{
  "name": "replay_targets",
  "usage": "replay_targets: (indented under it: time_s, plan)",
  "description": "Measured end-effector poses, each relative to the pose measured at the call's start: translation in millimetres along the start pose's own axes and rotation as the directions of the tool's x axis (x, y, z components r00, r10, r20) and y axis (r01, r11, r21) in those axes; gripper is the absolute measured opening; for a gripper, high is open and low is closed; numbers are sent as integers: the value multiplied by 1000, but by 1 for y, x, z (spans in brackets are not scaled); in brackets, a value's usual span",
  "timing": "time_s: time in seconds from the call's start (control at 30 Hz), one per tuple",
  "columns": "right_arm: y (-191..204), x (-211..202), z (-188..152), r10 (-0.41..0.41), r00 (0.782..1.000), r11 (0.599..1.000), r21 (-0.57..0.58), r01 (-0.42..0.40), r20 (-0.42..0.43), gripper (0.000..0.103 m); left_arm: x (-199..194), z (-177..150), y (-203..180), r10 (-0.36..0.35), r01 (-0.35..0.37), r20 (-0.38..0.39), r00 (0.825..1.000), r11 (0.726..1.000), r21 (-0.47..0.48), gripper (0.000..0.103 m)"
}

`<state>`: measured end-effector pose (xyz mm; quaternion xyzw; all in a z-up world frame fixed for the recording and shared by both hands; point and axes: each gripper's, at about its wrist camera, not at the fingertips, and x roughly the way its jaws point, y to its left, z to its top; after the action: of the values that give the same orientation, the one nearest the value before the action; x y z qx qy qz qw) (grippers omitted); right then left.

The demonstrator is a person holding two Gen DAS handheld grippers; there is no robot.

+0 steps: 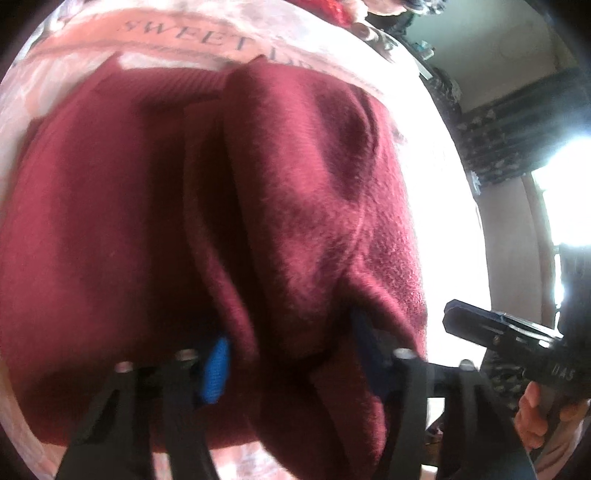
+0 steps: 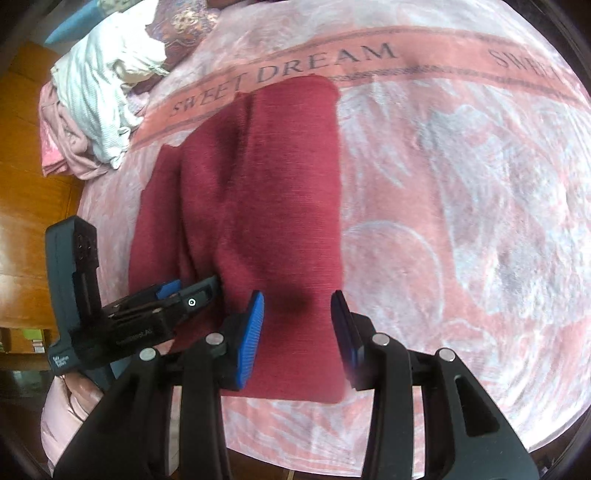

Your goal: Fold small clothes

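Note:
A dark red knit garment (image 2: pixel 280 192) lies partly folded on a pink "SWEET DREAM" blanket (image 2: pixel 461 177), with a raised fold running down its length. In the left wrist view the garment (image 1: pixel 147 221) fills the frame. My left gripper (image 1: pixel 290 354) straddles that fold with its jaws apart. The blue left pad (image 1: pixel 216 369) shows bare, and the right one is sunk in the cloth. From the right wrist view the left gripper (image 2: pixel 188 290) reaches into the garment's left side. My right gripper (image 2: pixel 297 325) hovers open over the garment's near end, gripping nothing.
A pile of white and pink clothes (image 2: pixel 99 92) sits at the blanket's far left, by a blue pillow (image 2: pixel 70 26). Wooden boards (image 2: pixel 26 184) lie left of the bed. A hand (image 1: pixel 532 417) holds the right gripper's black body (image 1: pixel 517 339) beside bright window glare.

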<state>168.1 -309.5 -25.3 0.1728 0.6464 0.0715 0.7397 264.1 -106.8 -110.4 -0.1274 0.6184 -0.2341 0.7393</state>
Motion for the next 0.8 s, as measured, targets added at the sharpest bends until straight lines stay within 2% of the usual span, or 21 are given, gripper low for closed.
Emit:
replay_targets:
  time_s: [0.03,0.1,0.2,0.37,0.53,0.6,0.7,0.8]
  plan:
    - [-3,0,0,-1,1000,1000,6,1,0,38,1,0,-5,17,-17,12,1000,1000,16,42]
    - [-8,0,0,-4,1000,1000,17,4,-1,38,1,-1,-12,51,-53,52,997,998,42,26]
    - [-13,2,0,-7,1000,1000,30,8,-6,38,-10,-1,-17,58,-65,117,991,996,55,20]
    - [-18,6,-1,-2,1000,999,39,3,-20,38,-50,-3,-3,1,-16,197,980,997,75,18]
    - [-13,15,-3,11,999,1000,27,-10,-47,38,-120,-8,32,-70,47,297,952,995,83,14]
    - [-8,19,-4,26,998,999,23,-25,-59,38,-143,-10,50,-81,52,335,939,994,95,7]
    - [4,26,-3,35,997,999,0,-35,-75,38,-151,-18,91,-38,15,341,939,997,71,0]
    - [18,35,-4,49,994,998,-29,-52,-98,41,-147,-28,140,18,-18,302,953,1000,-5,0]
